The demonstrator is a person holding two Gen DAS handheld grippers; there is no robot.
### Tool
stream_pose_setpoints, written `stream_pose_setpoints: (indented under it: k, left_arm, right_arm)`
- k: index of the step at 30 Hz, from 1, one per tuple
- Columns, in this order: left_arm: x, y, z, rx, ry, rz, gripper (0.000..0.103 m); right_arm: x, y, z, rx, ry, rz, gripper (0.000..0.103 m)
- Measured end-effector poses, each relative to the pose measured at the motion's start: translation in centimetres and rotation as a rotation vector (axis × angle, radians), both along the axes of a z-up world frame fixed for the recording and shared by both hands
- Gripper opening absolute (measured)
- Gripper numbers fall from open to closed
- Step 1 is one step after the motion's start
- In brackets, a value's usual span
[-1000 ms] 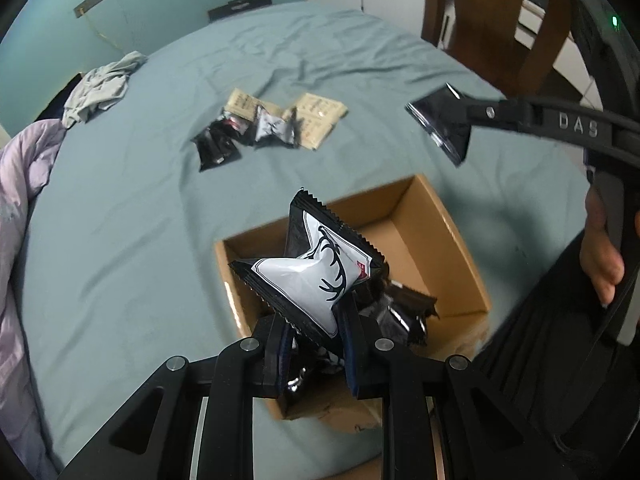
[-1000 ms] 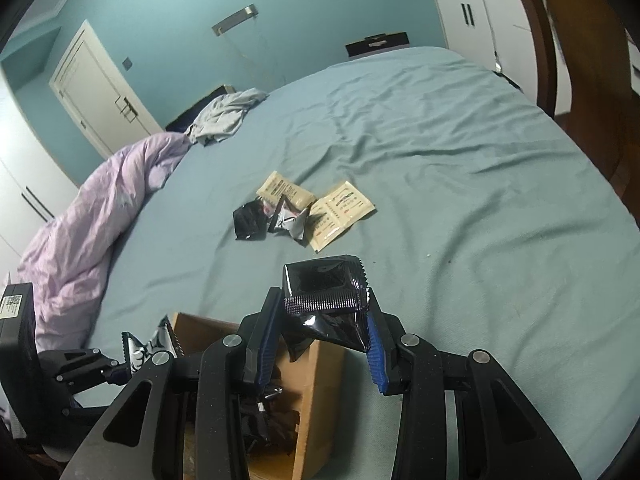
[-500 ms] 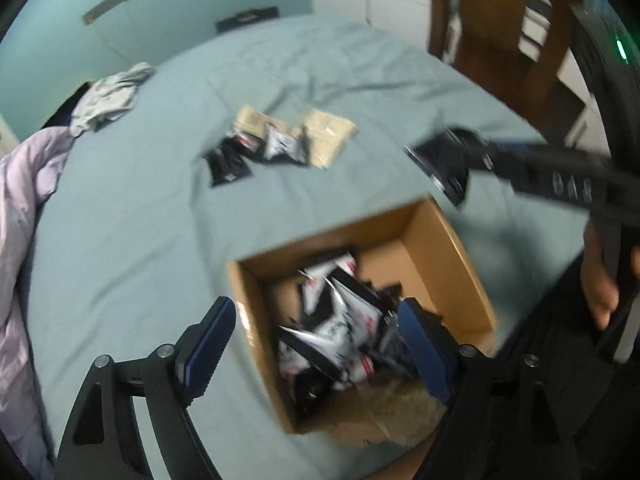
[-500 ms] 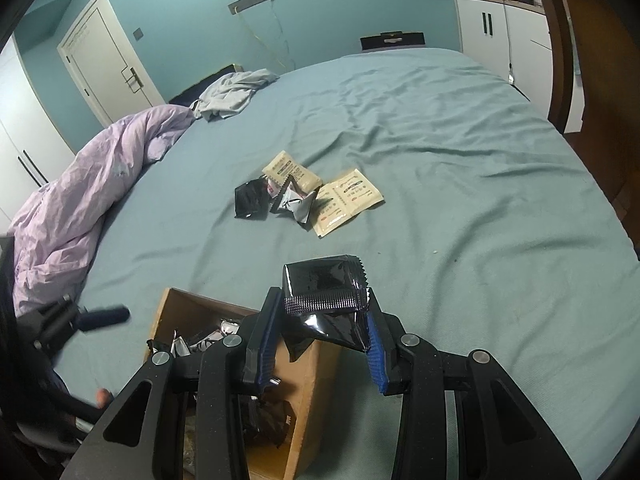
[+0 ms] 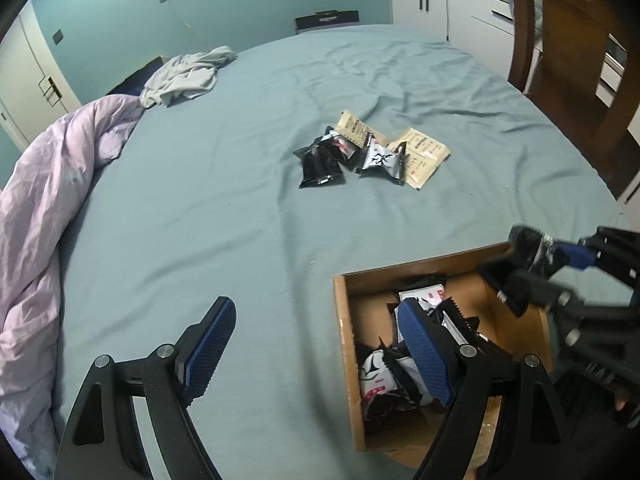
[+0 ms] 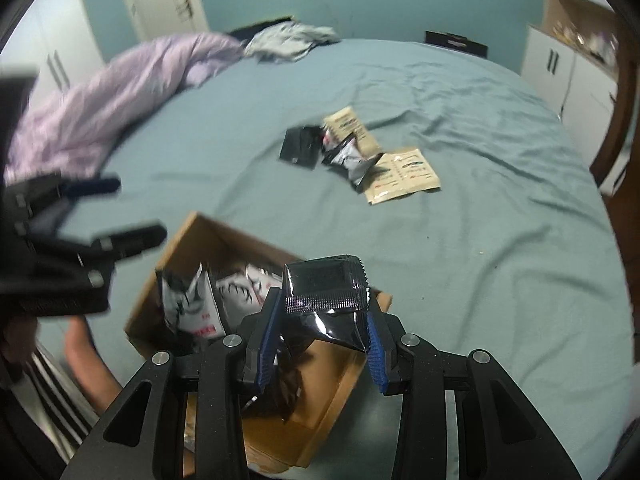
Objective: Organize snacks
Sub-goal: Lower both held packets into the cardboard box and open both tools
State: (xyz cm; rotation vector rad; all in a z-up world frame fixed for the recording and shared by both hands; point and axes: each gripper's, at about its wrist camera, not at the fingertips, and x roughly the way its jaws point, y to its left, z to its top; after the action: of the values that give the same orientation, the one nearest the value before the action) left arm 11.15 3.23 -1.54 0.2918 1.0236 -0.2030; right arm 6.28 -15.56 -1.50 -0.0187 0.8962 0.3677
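A cardboard box (image 5: 345, 320) (image 6: 180, 240) sits on the teal bed and holds several black-and-white snack packets (image 5: 380, 372) (image 6: 192, 300). My left gripper (image 5: 316, 356) is open and empty, its right finger over the box's left side. My right gripper (image 6: 320, 344) is shut on a black snack packet (image 6: 324, 292) above the box's near corner. In the left wrist view the right gripper (image 5: 532, 276) shows blurred over the box's far right corner. A pile of black, white and beige packets (image 5: 372, 154) (image 6: 352, 156) lies farther out on the sheet.
A lilac duvet (image 5: 44, 216) (image 6: 100, 108) is bunched at the left, with grey clothes (image 5: 184, 76) behind it. A wooden chair (image 5: 568, 60) and white cabinets (image 5: 448, 4) stand at the right. A person's arm (image 6: 92, 360) and striped sleeve show beside the box.
My left gripper opened and dropped its black-and-white packet into the box, then drew back to the left. My right gripper moved over the box with the black packet still in it.
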Motion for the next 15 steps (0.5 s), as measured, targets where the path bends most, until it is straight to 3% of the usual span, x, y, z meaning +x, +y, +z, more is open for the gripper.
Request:
stream_pose_setpoints:
  k: [9, 15]
  left_arm:
    - [0.1, -0.1, 0.0, -0.004, 0.007, -0.003, 0.084]
    - [0.1, 0.0, -0.3, 0.006, 0.019, 0.006, 0.084]
  right_arm:
    - [1.6, 3.4, -2.0, -0.148, 0.121, 0.076, 0.038]
    - [1.5, 5.2, -2.4, -0.221, 0.112, 0.099, 0.038]
